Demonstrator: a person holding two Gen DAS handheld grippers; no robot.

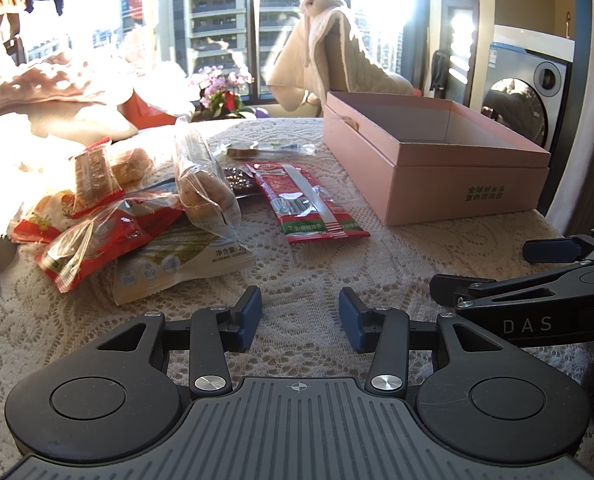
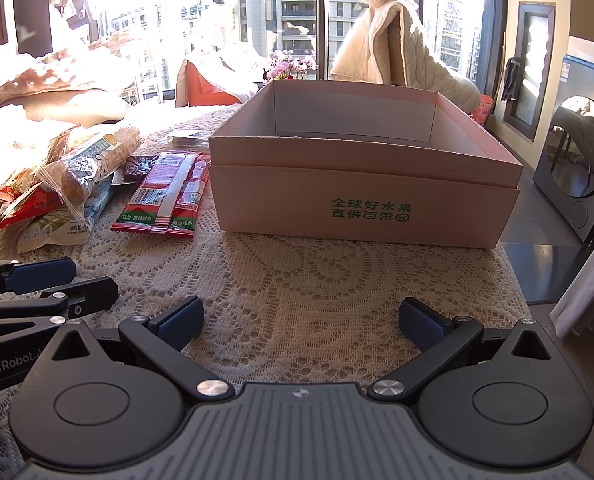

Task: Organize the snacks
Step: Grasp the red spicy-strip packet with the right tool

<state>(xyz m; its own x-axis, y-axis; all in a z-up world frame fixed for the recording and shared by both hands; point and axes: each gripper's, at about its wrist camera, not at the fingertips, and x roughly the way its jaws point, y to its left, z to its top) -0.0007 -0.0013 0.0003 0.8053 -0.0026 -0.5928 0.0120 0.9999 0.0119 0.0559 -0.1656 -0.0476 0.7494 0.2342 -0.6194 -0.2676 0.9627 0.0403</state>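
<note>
So both are just sitting low over the bench with the cream lace tablecloth (image 2: pixel 297 280), nothing in either one. The left hand-held gripper (image 1: pixel 300 314) has its blue pads spread apart, and the right hand-held gripper (image 2: pixel 301 322) is spread even wider, pointing at the open pink cardboard box with green lettering (image 2: pixel 363 204). You can't see the box floor from here. The snacks are all heaped to the left of the box: a red spicy-strip packet with a silver stripe (image 1: pixel 311 202) lying flat nearest it, a clear-wrapped bread roll (image 1: pixel 205 184) leaning on the pile, and a white-and-green pouch (image 1: pixel 185 264) at the front.
</note>
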